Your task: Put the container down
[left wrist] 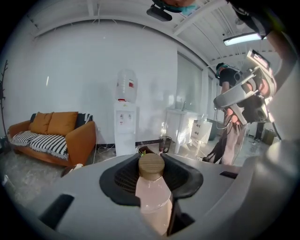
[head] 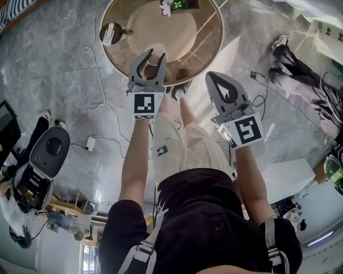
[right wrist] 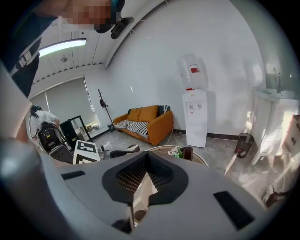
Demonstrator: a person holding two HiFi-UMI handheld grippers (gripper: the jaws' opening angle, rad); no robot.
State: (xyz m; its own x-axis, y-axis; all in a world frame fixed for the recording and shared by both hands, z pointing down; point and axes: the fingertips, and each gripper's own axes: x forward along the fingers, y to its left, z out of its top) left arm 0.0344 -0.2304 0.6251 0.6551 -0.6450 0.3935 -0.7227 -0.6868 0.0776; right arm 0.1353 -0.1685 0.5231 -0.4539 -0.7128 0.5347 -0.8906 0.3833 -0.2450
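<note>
A pale pink container (head: 155, 49) with a round wooden lid (left wrist: 151, 164) sits upright between the jaws of my left gripper (head: 154, 55), which is shut on it. The head view shows it held over the near edge of a round glass table (head: 206, 45). In the left gripper view the container (left wrist: 153, 197) fills the gap between the jaws of the left gripper (left wrist: 151, 161). My right gripper (head: 215, 76) hangs to the right, just off the table's rim, shut with only a thin slit and nothing in it. From the right gripper (right wrist: 144, 174) view, the table (right wrist: 199, 158) lies ahead.
On the table are a dark dish with a white item (head: 111, 33) and a small plant (head: 172, 5). Cables run over the marble floor. A machine (head: 40, 163) stands at the left, a white box (head: 289, 179) at the right, another person's legs (head: 300, 69) at the upper right.
</note>
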